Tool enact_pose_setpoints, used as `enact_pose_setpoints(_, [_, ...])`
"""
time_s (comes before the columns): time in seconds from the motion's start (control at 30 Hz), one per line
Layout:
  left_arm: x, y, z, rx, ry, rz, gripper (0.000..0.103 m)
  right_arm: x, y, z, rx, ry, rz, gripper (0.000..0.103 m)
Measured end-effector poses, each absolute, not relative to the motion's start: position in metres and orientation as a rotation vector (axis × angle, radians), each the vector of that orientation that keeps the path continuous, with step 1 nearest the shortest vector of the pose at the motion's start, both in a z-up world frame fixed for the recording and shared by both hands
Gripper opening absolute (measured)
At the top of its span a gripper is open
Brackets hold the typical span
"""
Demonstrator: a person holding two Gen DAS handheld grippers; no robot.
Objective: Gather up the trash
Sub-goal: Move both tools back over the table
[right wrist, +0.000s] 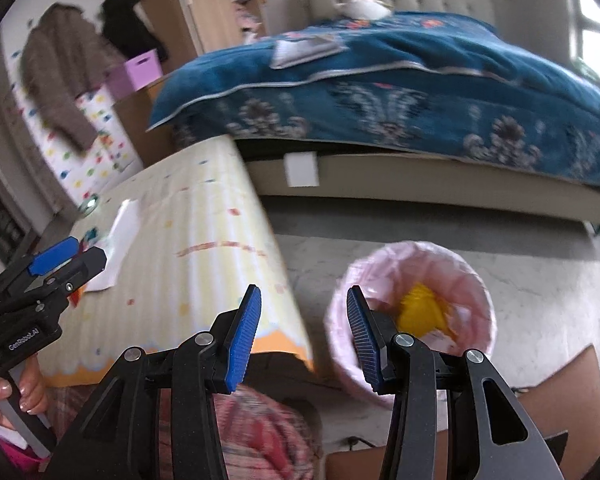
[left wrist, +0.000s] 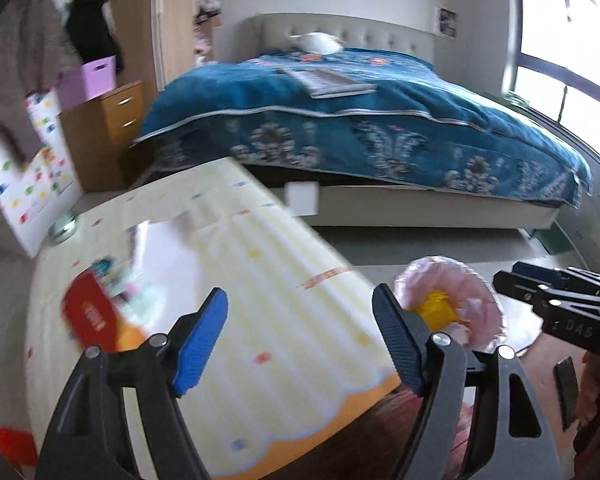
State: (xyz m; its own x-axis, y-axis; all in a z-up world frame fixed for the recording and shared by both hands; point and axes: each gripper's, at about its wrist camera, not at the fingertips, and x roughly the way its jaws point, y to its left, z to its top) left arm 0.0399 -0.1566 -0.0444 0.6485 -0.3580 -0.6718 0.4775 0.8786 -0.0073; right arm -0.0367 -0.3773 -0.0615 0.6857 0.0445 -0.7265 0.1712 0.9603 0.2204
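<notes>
A pink-lined trash bin [right wrist: 410, 312] stands on the floor right of the table and holds a yellow item [right wrist: 420, 312] and paper; it also shows in the left wrist view [left wrist: 452, 304]. On the yellow patterned table [left wrist: 236, 280] lie a red packet [left wrist: 90, 316], colourful wrappers [left wrist: 136, 292] and a white paper [right wrist: 120, 240]. My left gripper [left wrist: 300, 336] is open and empty above the table. My right gripper [right wrist: 304, 332] is open and empty, between the table edge and the bin. Each gripper shows in the other's view, the left [right wrist: 56, 268] and the right [left wrist: 540, 292].
A bed with a blue quilt [left wrist: 360, 120] stands behind the table. A wooden drawer unit [left wrist: 108, 128] with a purple box [left wrist: 96, 76] stands at the left, with hung clothes. A small round tin [left wrist: 64, 224] sits at the table's far left corner. A window [left wrist: 572, 52] is at the right.
</notes>
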Motion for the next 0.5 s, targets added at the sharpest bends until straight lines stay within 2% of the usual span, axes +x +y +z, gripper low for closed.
enact_pose_setpoints(0.1, [0.046, -0.124, -0.047, 0.146, 0.741, -0.404, 0.076, -0.024, -0.35, -0.057, 0.243, 0.821, -0.028, 0.046])
enact_pose_setpoints(0.2, [0.054, -0.092, -0.051, 0.118, 0.754, -0.319, 0.084, -0.009, -0.322, -0.053, 0.203, 0.829, 0.019, 0.046])
enact_pose_setpoints(0.4, [0.077, -0.04, -0.059, 0.05, 0.783, -0.171, 0.09, 0.02, -0.276, -0.053, 0.14, 0.846, 0.091, 0.049])
enact_pose_setpoints(0.5, [0.09, -0.026, -0.064, 0.025, 0.794, -0.126, 0.09, 0.034, -0.257, -0.055, 0.111, 0.851, 0.114, 0.059])
